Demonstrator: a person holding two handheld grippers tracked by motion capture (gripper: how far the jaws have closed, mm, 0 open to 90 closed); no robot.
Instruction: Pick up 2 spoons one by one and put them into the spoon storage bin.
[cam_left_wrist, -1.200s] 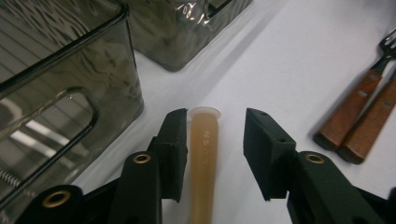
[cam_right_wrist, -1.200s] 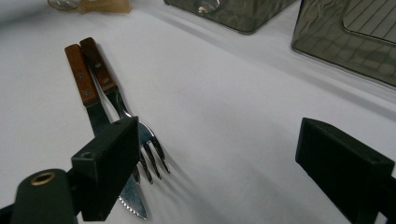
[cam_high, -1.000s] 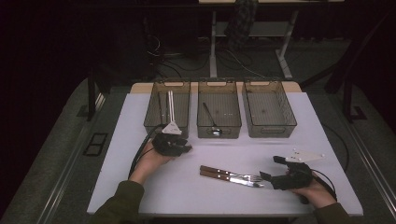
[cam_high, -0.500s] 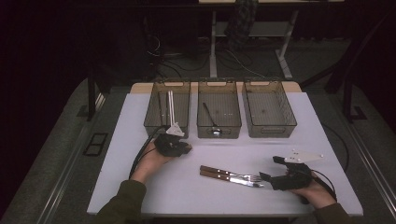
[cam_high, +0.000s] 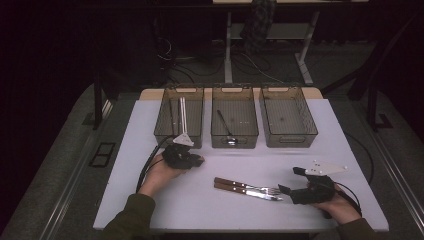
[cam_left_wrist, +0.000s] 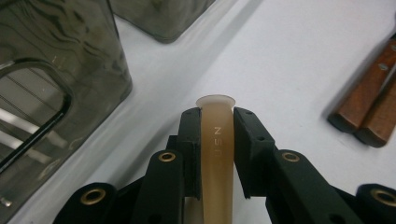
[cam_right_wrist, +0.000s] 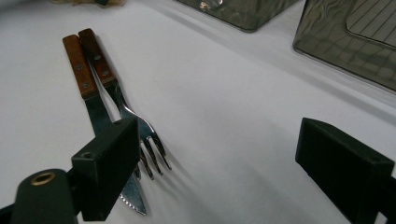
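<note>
surface (cam_high: 120, 175): white, three smoky bins (cam_high: 235, 122) at far edge | room: dark | left gripper (cam_left_wrist: 215, 116): clamped on tan handle (cam_left_wrist: 217, 154) | right gripper (cam_right_wrist: 219, 163): wide, by fork (cam_right_wrist: 140, 126) and knife (cam_right_wrist: 100, 116)

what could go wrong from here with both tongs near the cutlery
The right tongs stand wide open over the fork and knife, which lie touching; closing might catch both at once or skid one aside. The left tongs grip a tan handle close beside the left bin; a swing could bump its wall.
</note>
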